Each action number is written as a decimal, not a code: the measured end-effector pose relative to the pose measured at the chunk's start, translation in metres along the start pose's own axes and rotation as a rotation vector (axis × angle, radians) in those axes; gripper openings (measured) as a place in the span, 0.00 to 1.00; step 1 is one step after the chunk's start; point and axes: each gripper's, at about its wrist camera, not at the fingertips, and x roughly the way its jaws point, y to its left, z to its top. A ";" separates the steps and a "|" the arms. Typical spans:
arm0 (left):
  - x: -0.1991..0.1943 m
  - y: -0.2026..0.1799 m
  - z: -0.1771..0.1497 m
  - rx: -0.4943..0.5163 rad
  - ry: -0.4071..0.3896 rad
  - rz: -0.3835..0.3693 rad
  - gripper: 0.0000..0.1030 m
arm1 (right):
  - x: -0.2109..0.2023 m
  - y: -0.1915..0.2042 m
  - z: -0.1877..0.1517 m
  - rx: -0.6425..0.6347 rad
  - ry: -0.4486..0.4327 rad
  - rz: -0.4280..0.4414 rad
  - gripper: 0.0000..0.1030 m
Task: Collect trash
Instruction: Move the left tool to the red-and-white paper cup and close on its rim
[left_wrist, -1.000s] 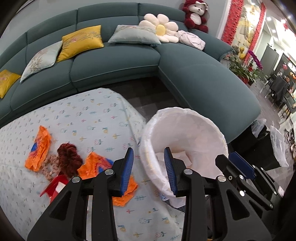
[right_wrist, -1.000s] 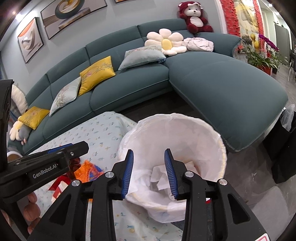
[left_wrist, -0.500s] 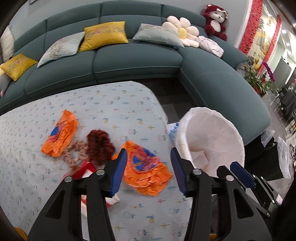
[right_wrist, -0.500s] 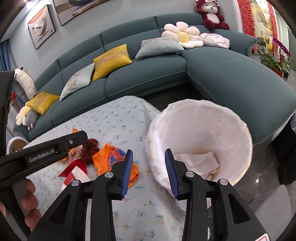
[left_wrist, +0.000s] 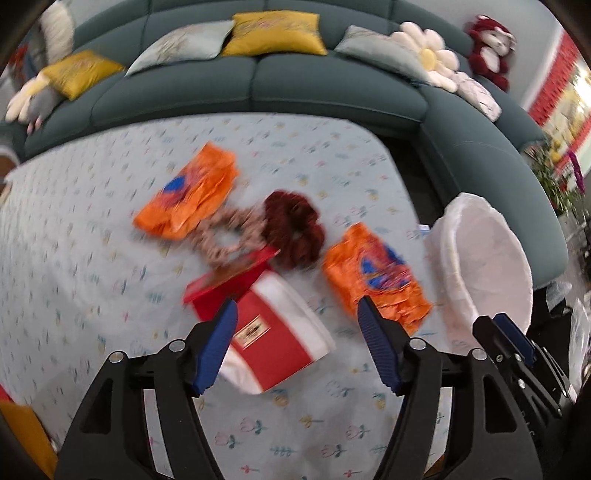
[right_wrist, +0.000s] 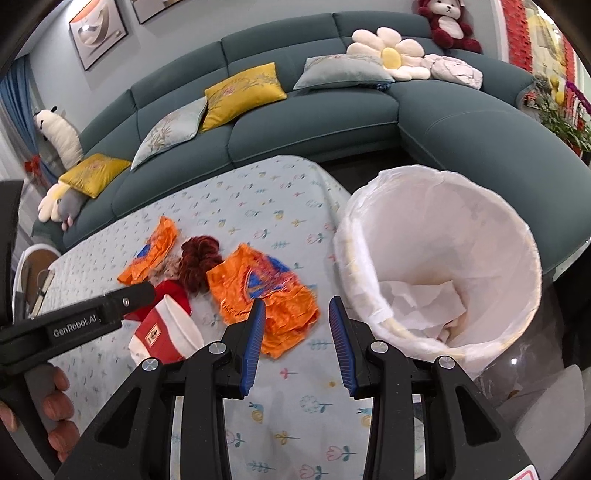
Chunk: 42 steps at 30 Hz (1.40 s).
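The left gripper (left_wrist: 295, 349) hangs with its ribbed blue fingers (left_wrist: 216, 349) spread wide and empty, straddling the glossy red-and-white carton (left_wrist: 275, 339) on the cloth-covered surface (left_wrist: 92, 266). The right gripper (right_wrist: 297, 345) is parted more narrowly, holding nothing. A crinkled orange wrapper (right_wrist: 266, 295) lies just beside the carton, and beyond it stands the round white-lined bin (right_wrist: 439, 258) holding crumpled paper.

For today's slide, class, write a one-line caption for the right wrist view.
Open right gripper hovers over a floral tablecloth, between an orange wrapper and a white-lined bin.
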 end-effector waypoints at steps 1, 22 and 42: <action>0.002 0.005 -0.003 -0.017 0.008 0.005 0.62 | 0.003 0.002 -0.002 -0.004 0.006 0.005 0.34; 0.038 0.019 -0.020 -0.184 0.114 0.065 0.62 | 0.030 0.016 -0.014 -0.046 0.057 0.026 0.34; 0.056 -0.002 -0.012 -0.058 0.138 0.187 0.61 | 0.034 0.015 -0.016 -0.036 0.063 0.041 0.34</action>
